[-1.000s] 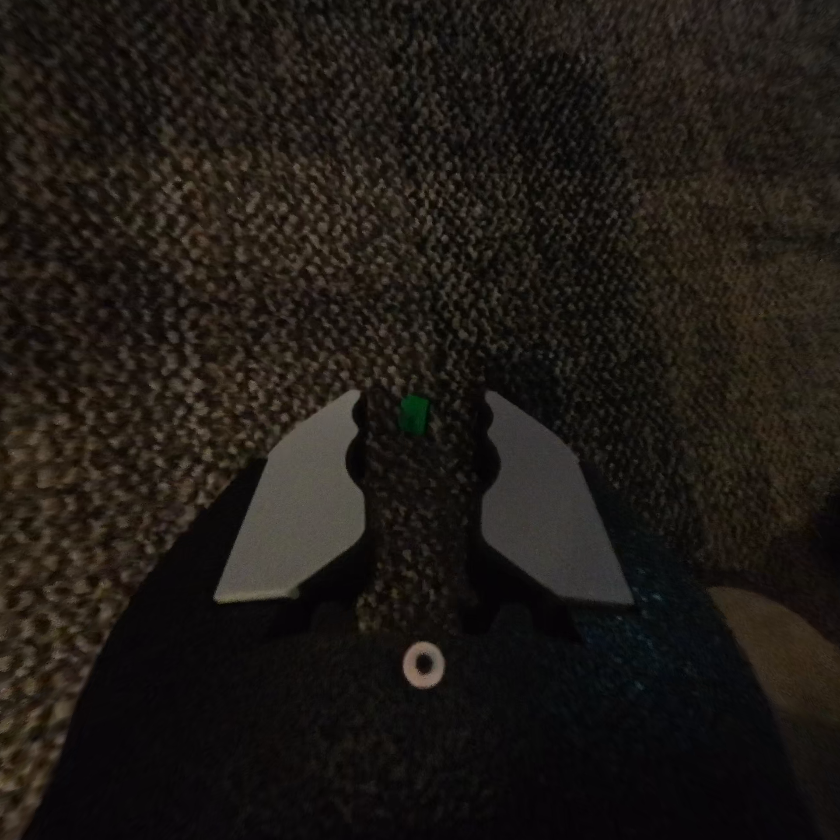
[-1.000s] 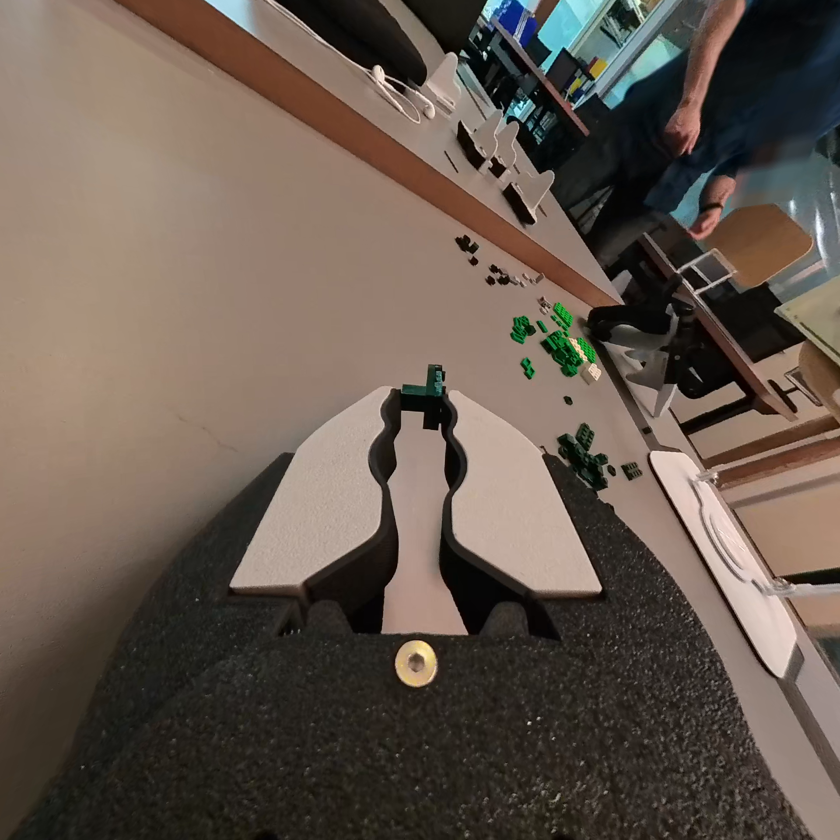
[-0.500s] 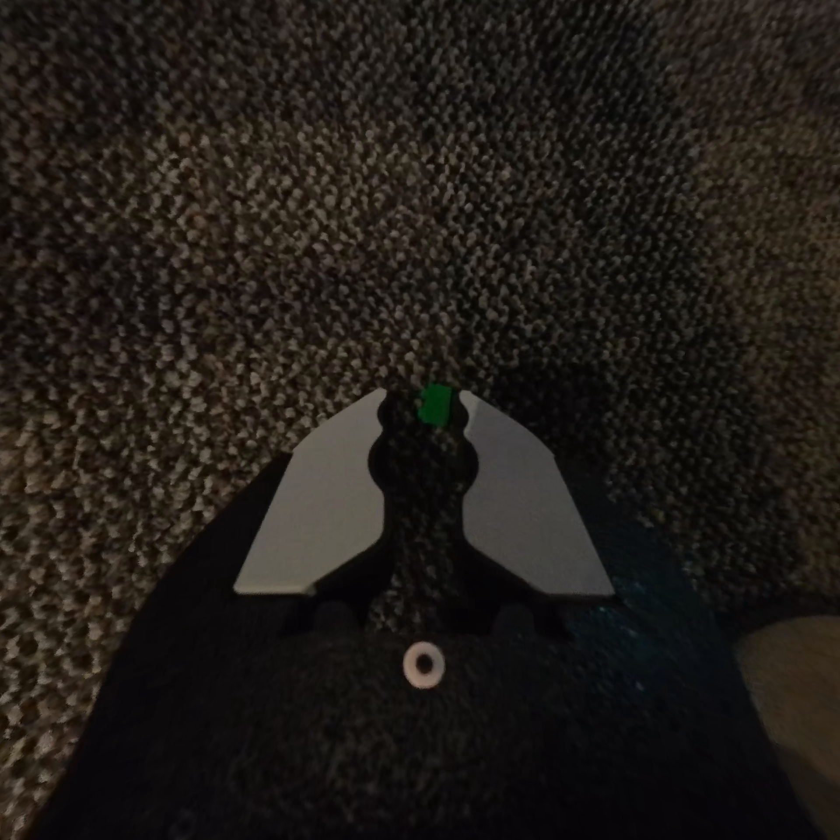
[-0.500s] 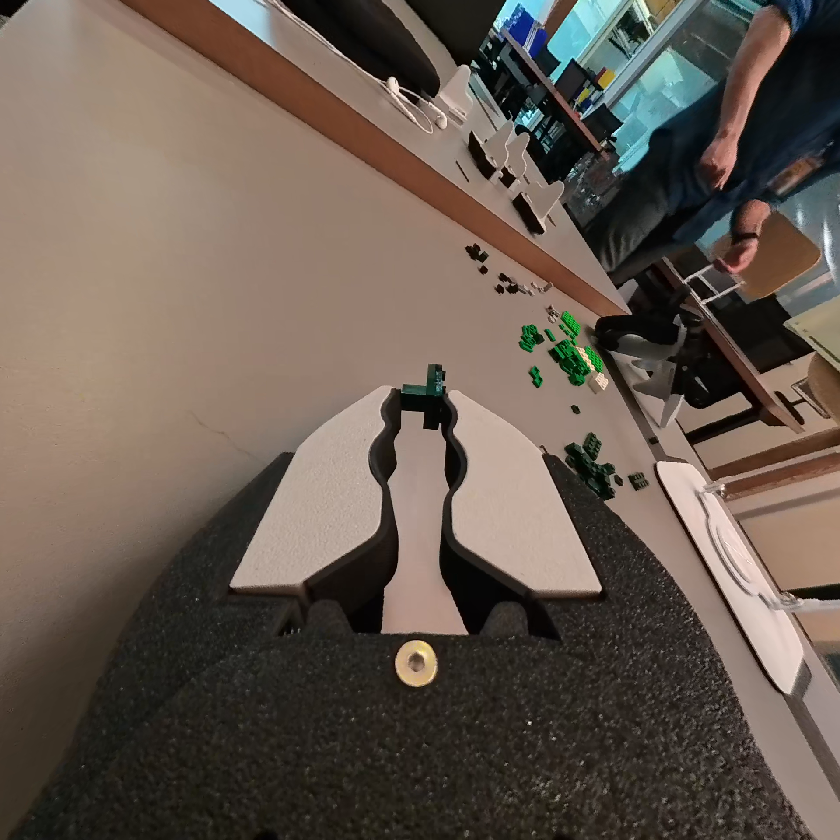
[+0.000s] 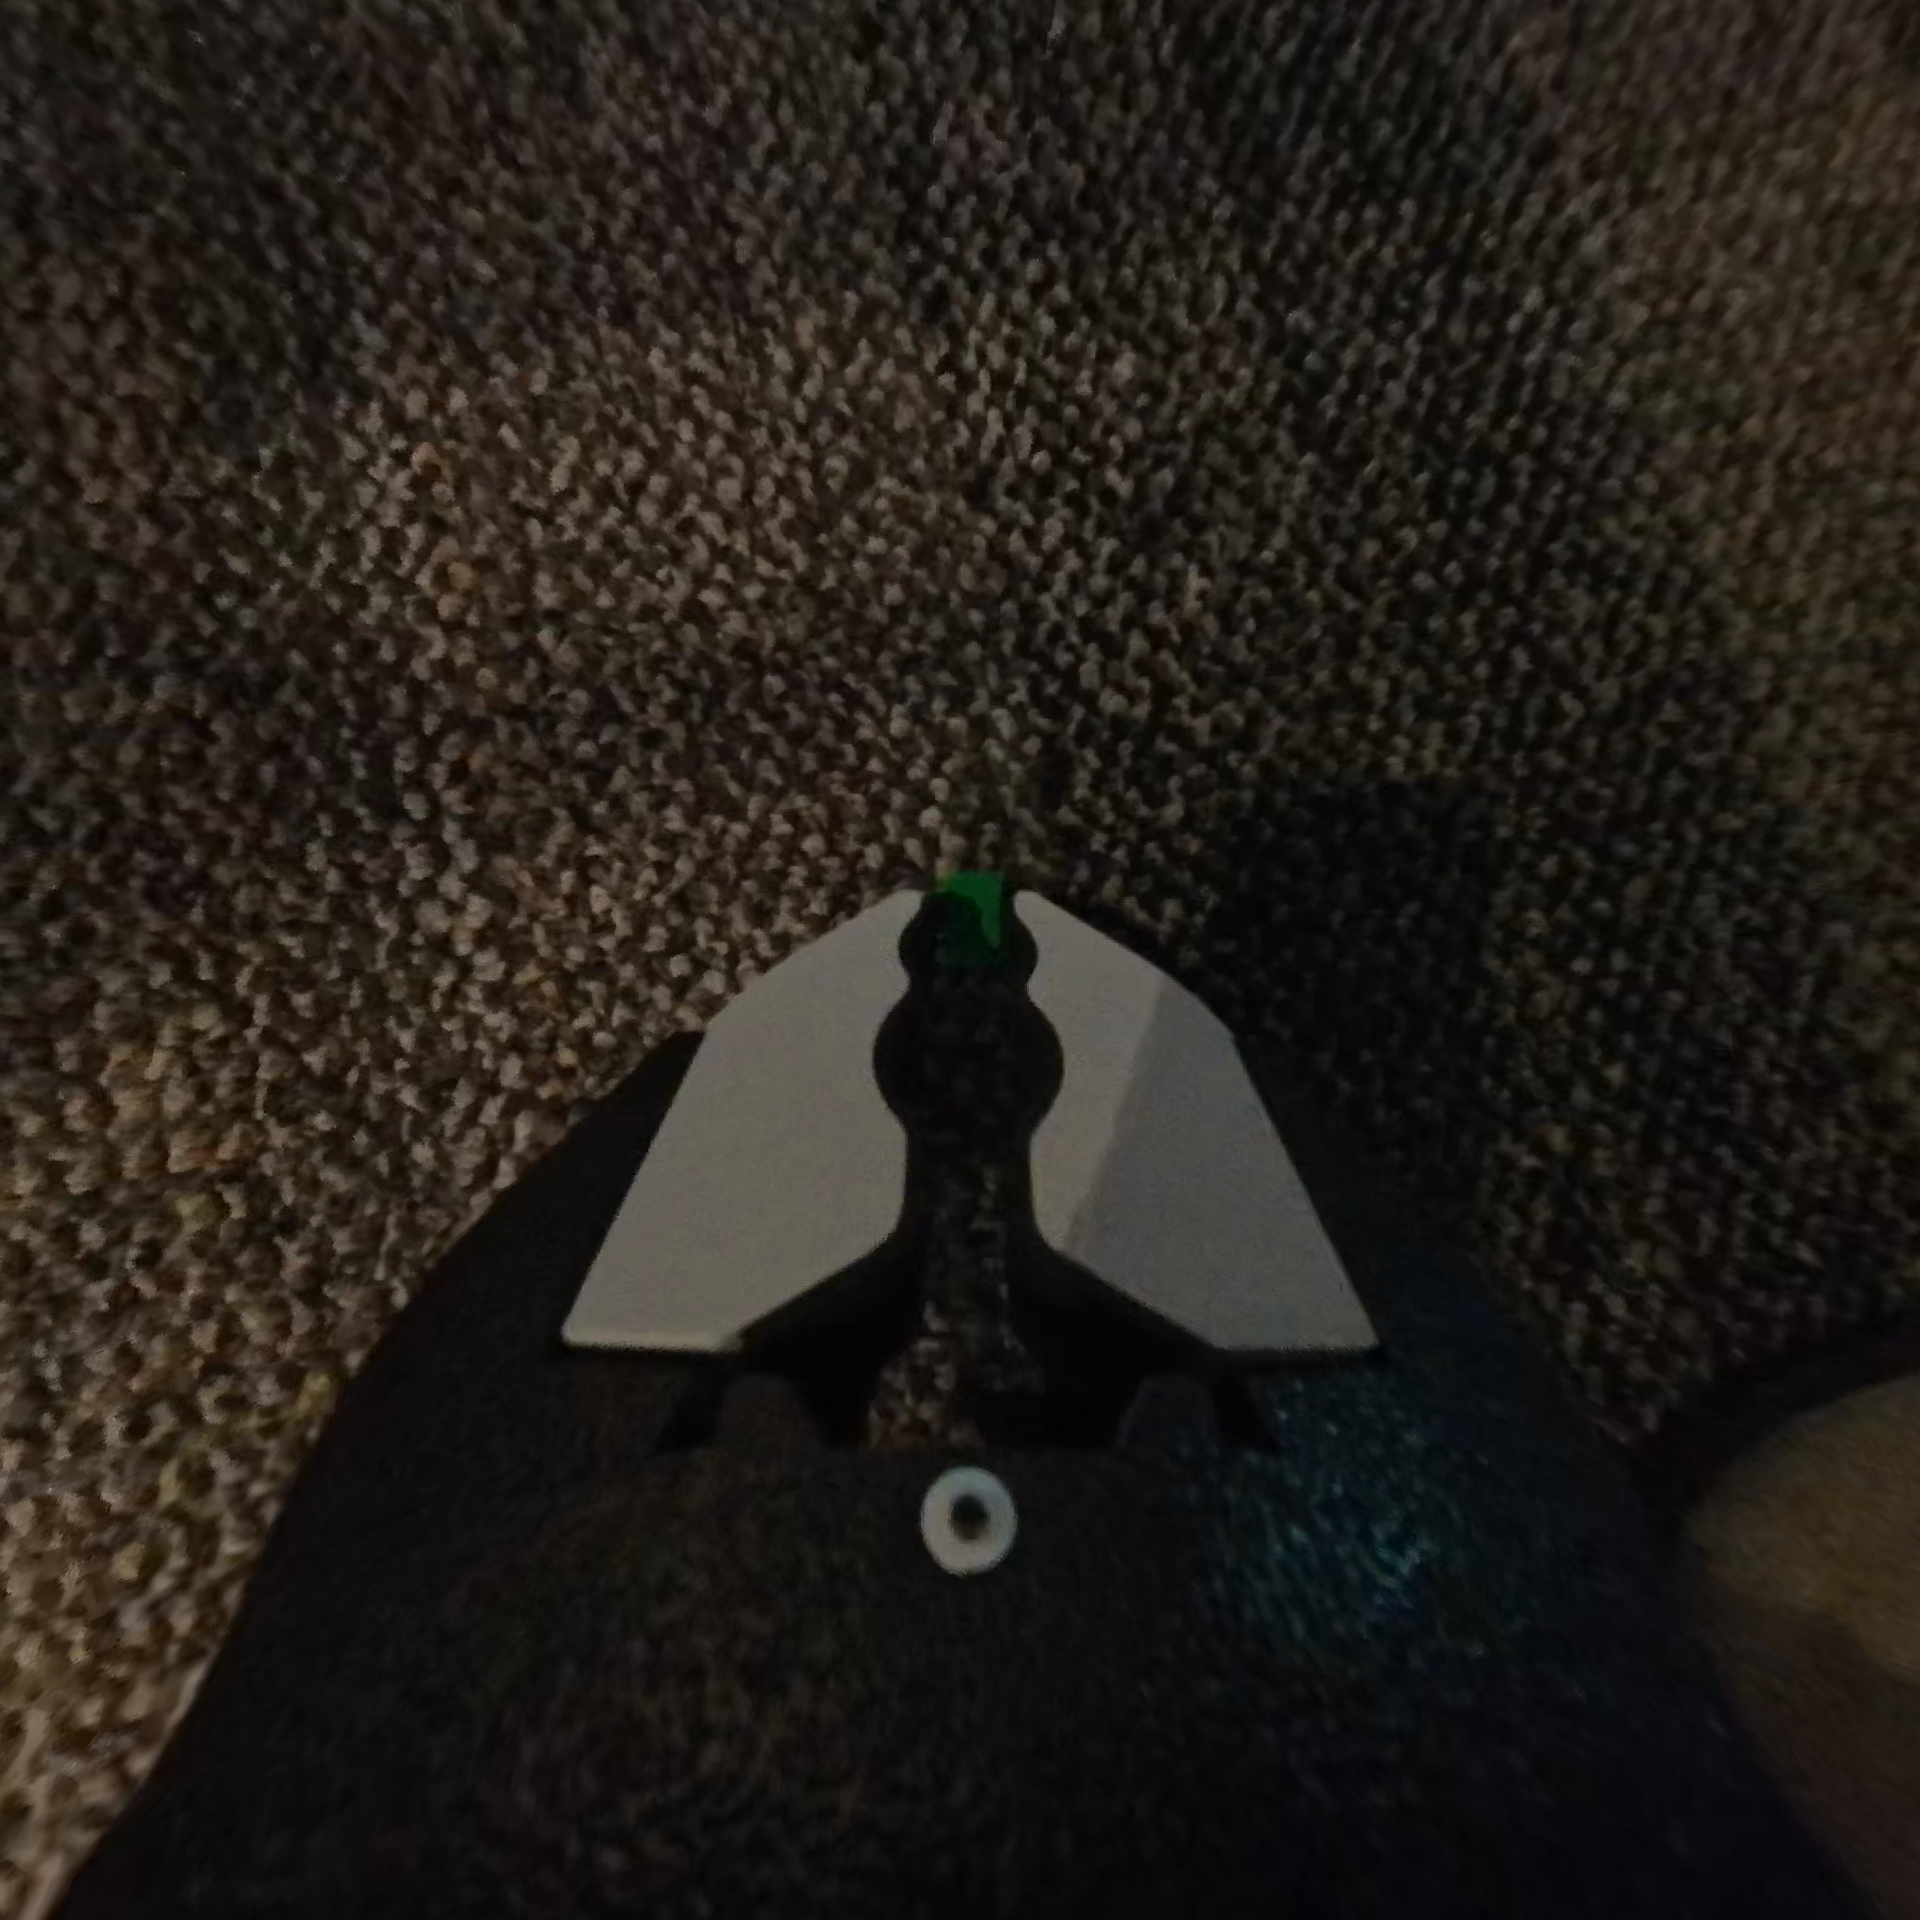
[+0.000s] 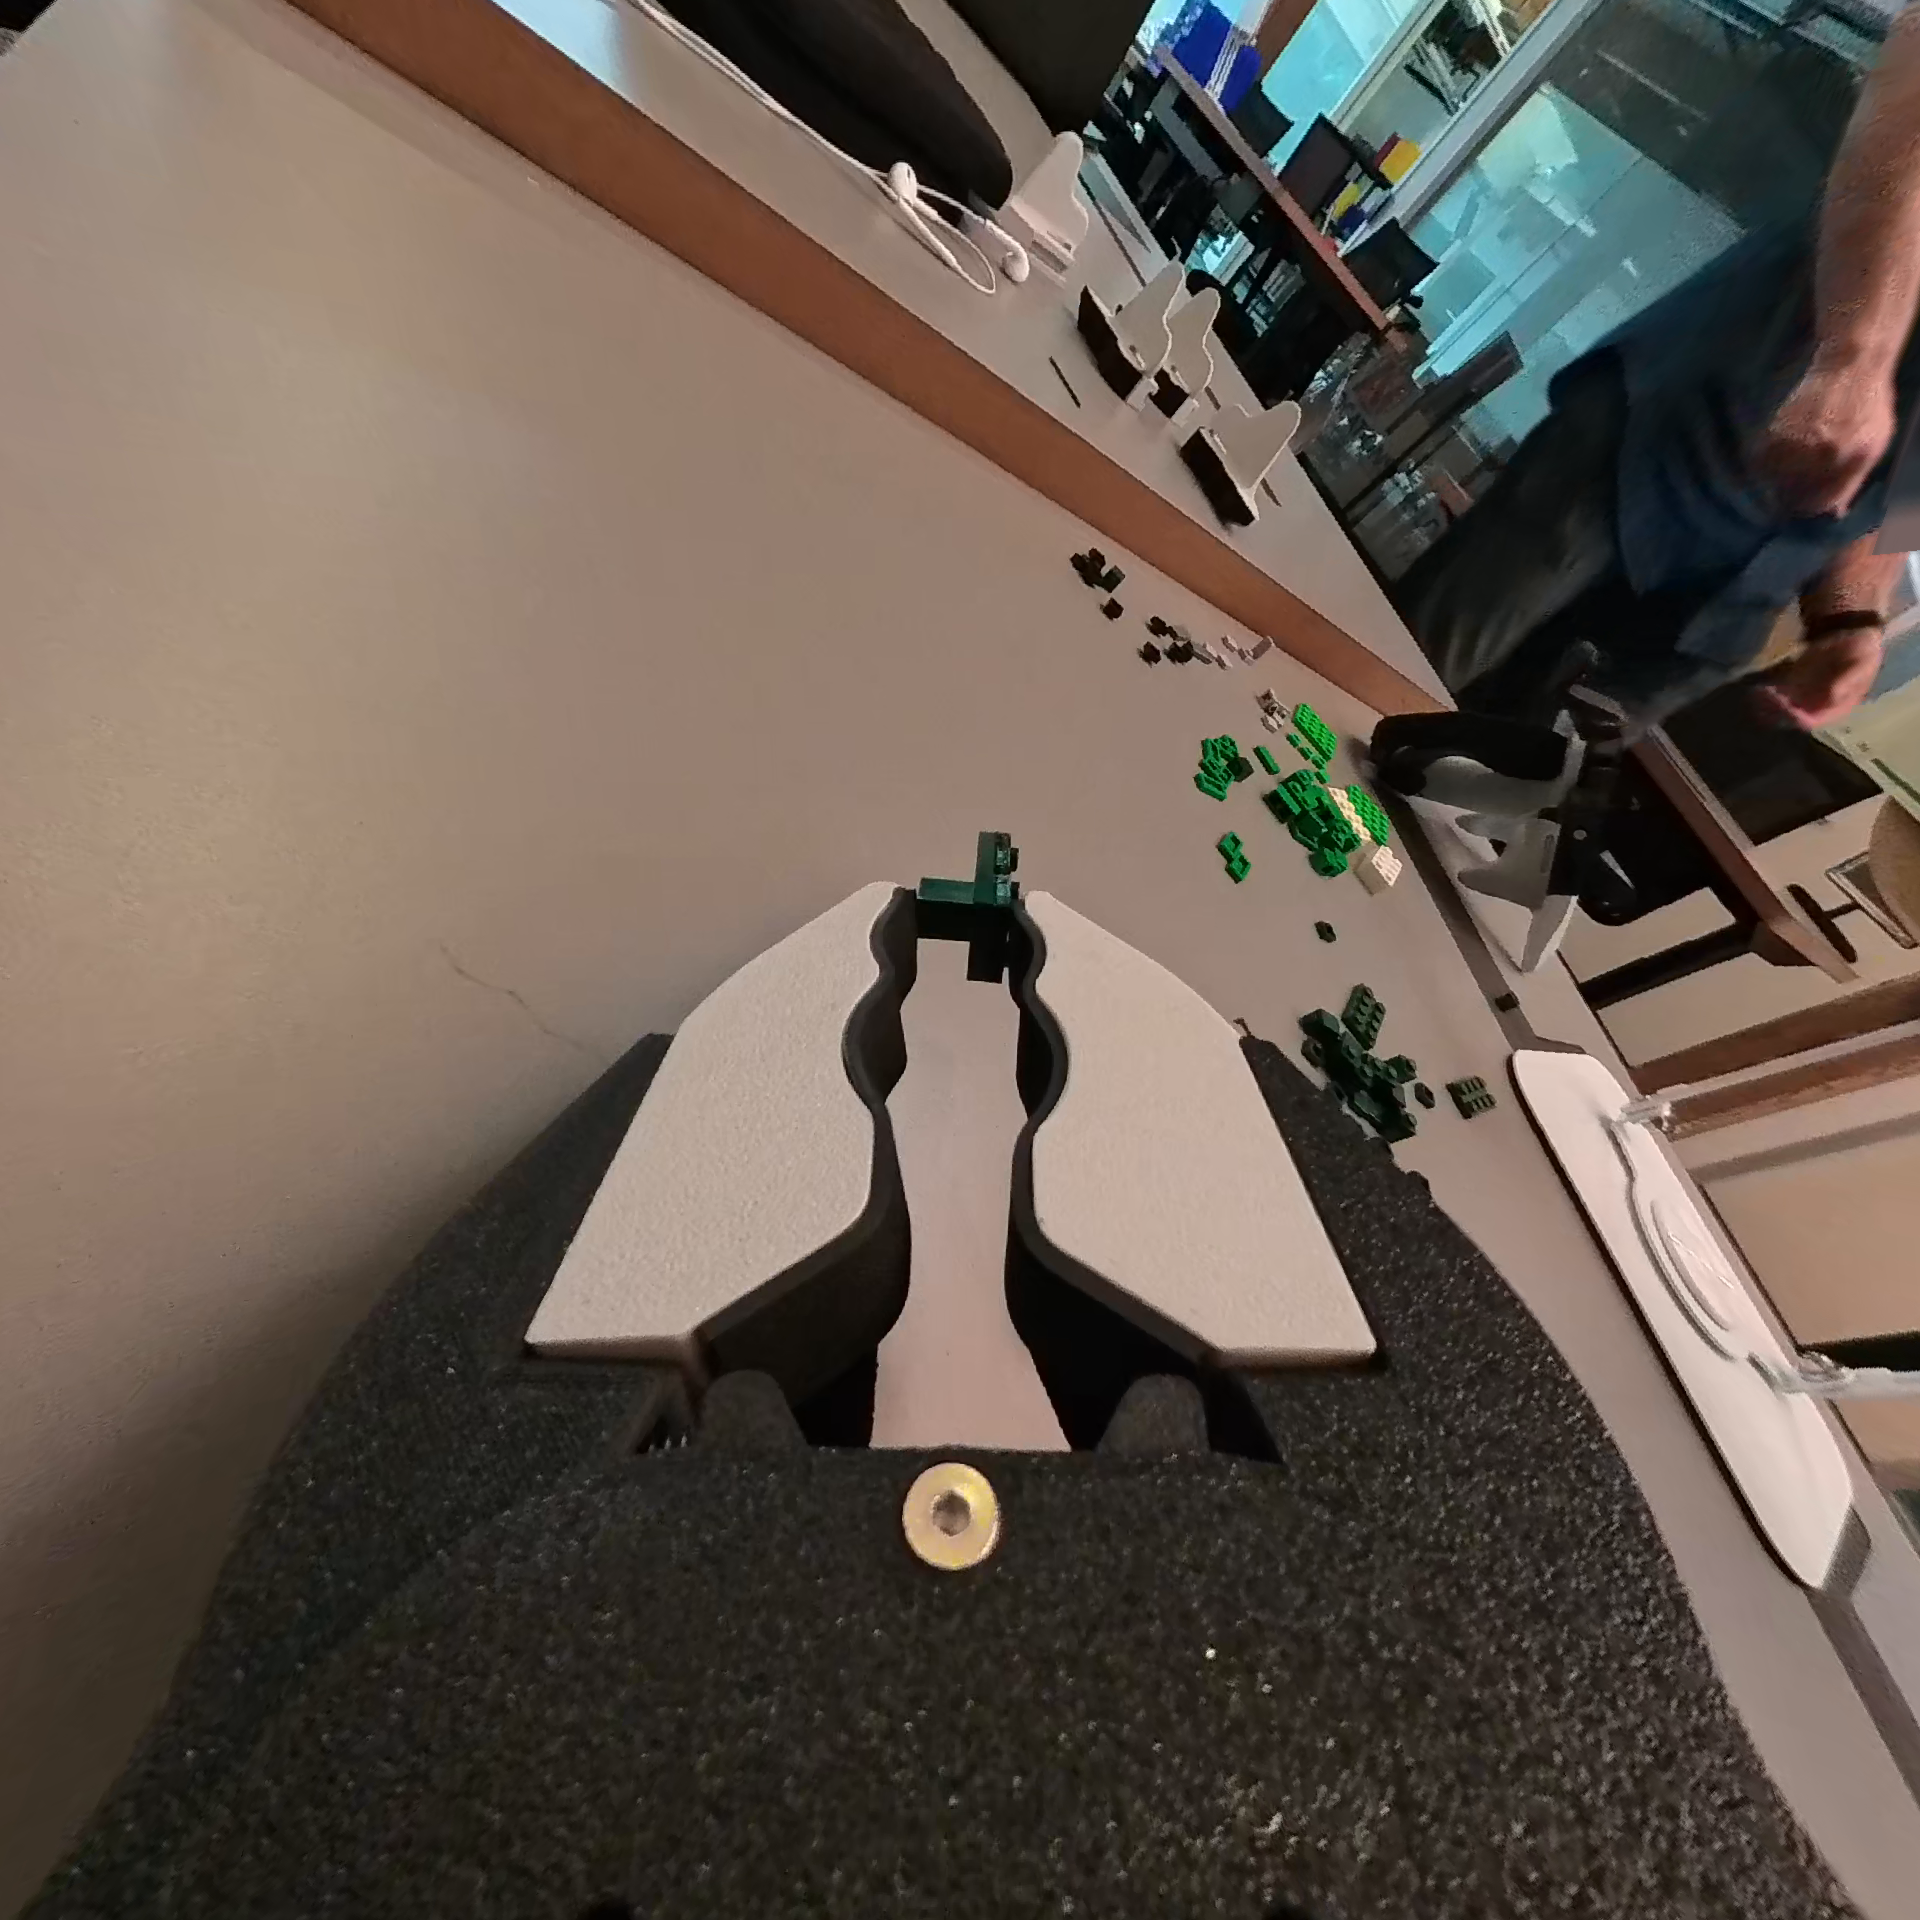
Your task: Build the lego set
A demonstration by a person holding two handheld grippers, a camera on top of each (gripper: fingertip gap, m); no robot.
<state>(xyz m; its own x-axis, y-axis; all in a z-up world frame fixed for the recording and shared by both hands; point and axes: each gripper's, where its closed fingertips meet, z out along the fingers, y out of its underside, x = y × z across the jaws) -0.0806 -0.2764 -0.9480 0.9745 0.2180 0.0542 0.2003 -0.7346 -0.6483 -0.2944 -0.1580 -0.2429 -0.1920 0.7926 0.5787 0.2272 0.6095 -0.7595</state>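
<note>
In the left wrist view my left gripper (image 5: 968, 914) points down at dark speckled carpet (image 5: 935, 468) and is shut on a small bright green brick (image 5: 971, 914) at its fingertips. In the right wrist view my right gripper (image 6: 964, 904) is shut on a dark green lego assembly (image 6: 982, 883) and holds it above the beige table (image 6: 416, 623). Loose bright green bricks (image 6: 1299, 800), dark green bricks (image 6: 1361, 1060) and small black and grey pieces (image 6: 1174, 644) lie on the table to the right.
A white board with a clear stand (image 6: 1683, 1288) lies at the table's right edge. White holders (image 6: 1236, 457) and earphones (image 6: 956, 229) sit on the far desk. A person (image 6: 1766, 395) stands at the far right by a black chair (image 6: 1507, 769). The left gripper's tips are roughly 75 cm from the right gripper's.
My left gripper has closed from wide open onto the green brick on the carpet. My right gripper keeps its hold; its view has tilted a little and the person has shifted.
</note>
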